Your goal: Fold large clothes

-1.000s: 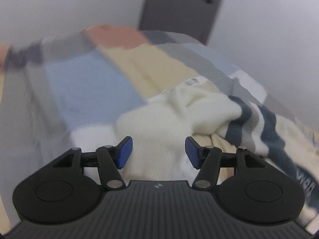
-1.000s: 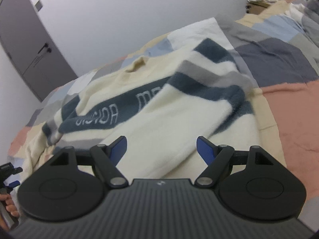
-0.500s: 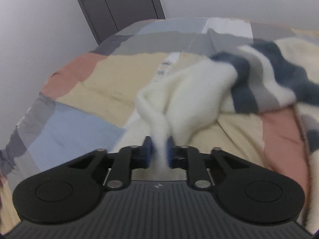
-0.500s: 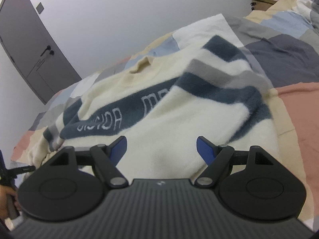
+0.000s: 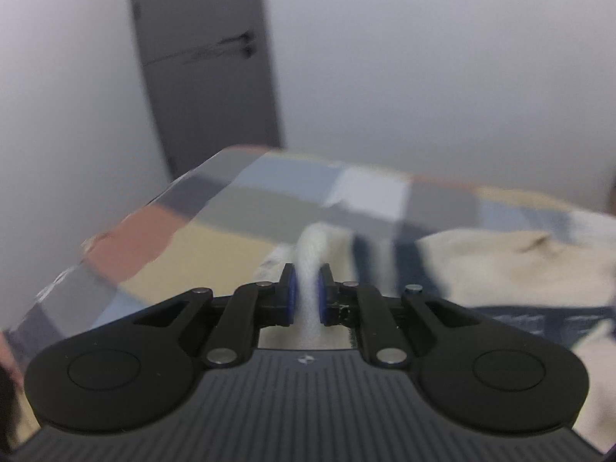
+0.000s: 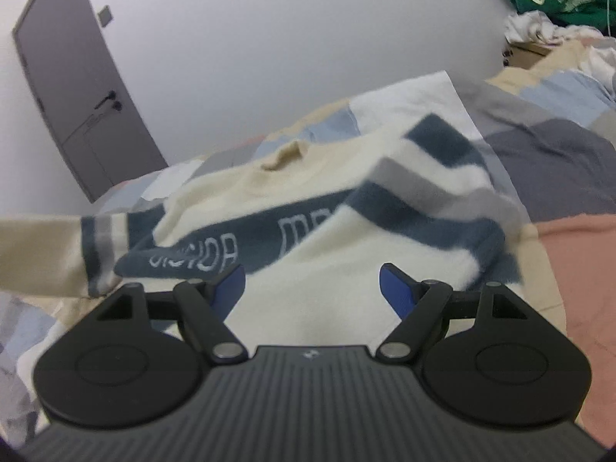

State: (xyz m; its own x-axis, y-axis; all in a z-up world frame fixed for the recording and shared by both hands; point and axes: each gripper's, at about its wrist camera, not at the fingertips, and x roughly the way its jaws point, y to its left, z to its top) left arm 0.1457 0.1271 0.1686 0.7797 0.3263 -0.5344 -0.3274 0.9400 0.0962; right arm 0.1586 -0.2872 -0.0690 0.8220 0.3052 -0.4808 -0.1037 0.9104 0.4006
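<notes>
A fluffy cream sweater (image 6: 338, 269) with navy and grey bands lies rumpled on the patchwork bed (image 6: 558, 146). The left tool (image 5: 307, 294) pinches its white cuff. Only the right view shows the stretched sleeve, printed lettering, and the right tool (image 6: 312, 287) spread wide, empty, above the sweater.

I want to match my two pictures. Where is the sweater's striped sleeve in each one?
Left wrist view: the sleeve runs up the middle of the picture, pinched in the left gripper.
Right wrist view: the sleeve stretches off the left edge, its striped band beside the lettering.
Shared landmark: the grey door, standing behind the bed in both.
</notes>
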